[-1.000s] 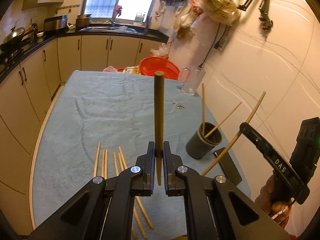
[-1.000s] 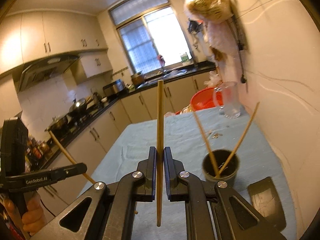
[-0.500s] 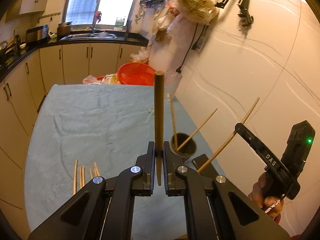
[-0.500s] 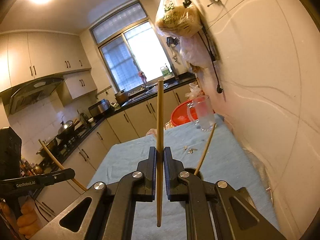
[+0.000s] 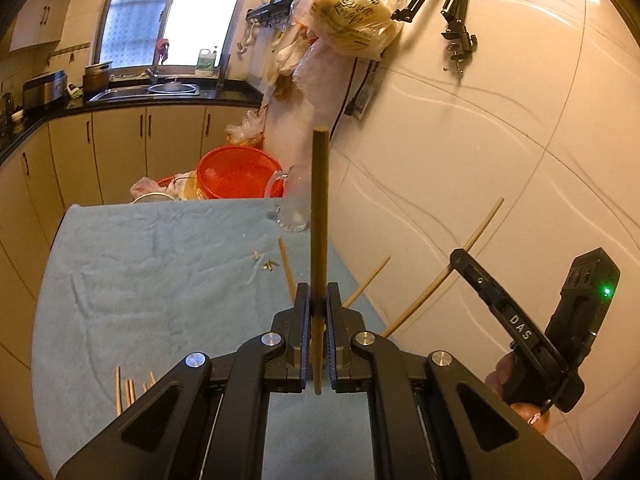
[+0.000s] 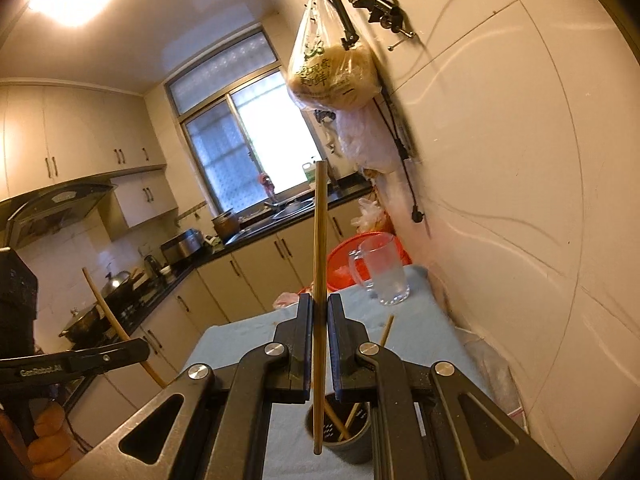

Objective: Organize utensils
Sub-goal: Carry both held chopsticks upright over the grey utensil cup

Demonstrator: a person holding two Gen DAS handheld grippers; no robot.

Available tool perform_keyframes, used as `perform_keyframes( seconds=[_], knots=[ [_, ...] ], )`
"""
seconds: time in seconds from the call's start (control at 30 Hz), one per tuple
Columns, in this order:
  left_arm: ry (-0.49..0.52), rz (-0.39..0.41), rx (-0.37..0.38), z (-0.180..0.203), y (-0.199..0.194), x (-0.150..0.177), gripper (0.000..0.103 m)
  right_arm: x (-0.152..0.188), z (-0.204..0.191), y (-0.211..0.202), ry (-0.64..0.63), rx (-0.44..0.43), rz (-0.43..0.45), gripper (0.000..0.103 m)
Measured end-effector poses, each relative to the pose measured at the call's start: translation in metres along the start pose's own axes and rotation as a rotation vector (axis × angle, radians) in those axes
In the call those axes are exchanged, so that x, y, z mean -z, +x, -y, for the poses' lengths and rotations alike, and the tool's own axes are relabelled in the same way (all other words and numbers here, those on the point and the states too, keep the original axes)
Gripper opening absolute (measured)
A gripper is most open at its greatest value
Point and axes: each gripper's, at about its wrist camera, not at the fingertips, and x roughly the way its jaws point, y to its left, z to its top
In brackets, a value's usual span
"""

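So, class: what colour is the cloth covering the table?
Light blue; the cloth shows best in the left wrist view.

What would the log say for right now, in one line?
left gripper: shut on chopstick | right gripper: shut on chopstick, above dark cup

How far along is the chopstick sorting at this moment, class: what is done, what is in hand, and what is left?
Done: two chopsticks already stand in the dark holder cup. In hand: the left gripper and right gripper are each shut on one chopstick, and; the right one's lower tip hangs by the cup's rim. Left: several loose chopsticks lie on the blue cloth.
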Motion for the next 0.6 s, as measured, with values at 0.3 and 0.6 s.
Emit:
perform_keyframes(
  seconds=[0.3, 0.6],
  knots=[
    [-0.012, -0.022, 0.021, 0.001, 0.039, -0.021, 0.006, -0.008, 0.015, 0.032, 0.011, 0.04, -0.025, 0.008],
    [-0.023, -0.074, -0.006, -0.007, 0.082, -0.016, 0.006, 0.005, 0.026, 0.068, 0.012, 0.053, -0.092, 0.008]
  ],
)
